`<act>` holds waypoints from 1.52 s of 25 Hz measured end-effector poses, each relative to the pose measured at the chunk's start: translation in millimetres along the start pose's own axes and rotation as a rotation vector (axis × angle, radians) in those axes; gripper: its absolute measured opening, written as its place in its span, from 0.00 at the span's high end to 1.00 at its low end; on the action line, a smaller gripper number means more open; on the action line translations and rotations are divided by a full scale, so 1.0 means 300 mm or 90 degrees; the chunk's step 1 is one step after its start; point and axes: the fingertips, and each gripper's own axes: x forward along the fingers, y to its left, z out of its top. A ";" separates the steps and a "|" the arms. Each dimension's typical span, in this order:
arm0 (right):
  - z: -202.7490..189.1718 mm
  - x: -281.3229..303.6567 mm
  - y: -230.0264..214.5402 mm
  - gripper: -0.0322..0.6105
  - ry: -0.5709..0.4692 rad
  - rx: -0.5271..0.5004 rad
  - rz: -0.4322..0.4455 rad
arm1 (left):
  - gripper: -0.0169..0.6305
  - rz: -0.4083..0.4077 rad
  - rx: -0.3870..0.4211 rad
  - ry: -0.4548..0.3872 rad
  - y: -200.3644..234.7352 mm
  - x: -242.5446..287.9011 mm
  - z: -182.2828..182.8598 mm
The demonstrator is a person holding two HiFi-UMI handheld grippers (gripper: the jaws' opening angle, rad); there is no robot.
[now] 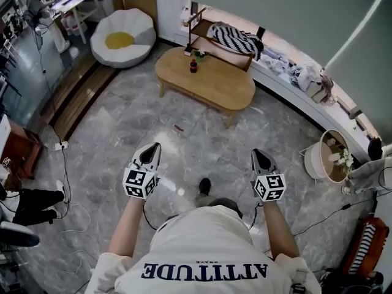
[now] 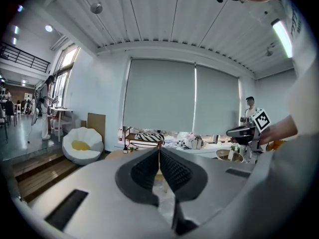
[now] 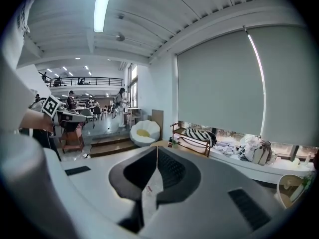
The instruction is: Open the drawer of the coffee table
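On coffee table (image 1: 214,81), small dark bottle (image 1: 193,66)

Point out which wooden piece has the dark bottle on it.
The oval coffee table on the open floor: the bottle stands near its far edge. The wooden rack behind it carries a striped cushion instead.

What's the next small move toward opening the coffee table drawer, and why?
Probably step forward toward the coffee table. It stands well ahead across the floor, and the left tool and right tool are both shut, empty and nowhere near it.
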 end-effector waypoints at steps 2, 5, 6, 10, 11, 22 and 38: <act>0.022 0.056 -0.037 0.92 0.000 0.002 0.004 | 0.94 -0.001 0.003 0.001 0.009 0.053 0.019; 0.054 0.142 -0.090 0.92 0.001 -0.001 0.017 | 0.94 0.004 0.008 0.007 0.025 0.136 0.043; 0.060 0.170 -0.107 0.92 0.002 -0.002 0.021 | 0.94 0.007 0.008 0.008 0.033 0.164 0.048; 0.085 0.269 -0.176 0.92 0.008 -0.004 0.030 | 0.94 0.016 0.003 0.012 0.061 0.263 0.072; 0.095 0.293 -0.194 0.92 0.009 -0.004 0.032 | 0.94 0.018 0.002 0.013 0.068 0.287 0.080; 0.130 0.498 -0.433 0.92 0.014 -0.002 0.047 | 0.94 0.031 0.004 0.015 0.073 0.585 0.135; 0.099 0.592 -0.542 0.92 0.032 0.018 0.042 | 0.94 0.020 -0.002 0.033 0.073 0.765 0.142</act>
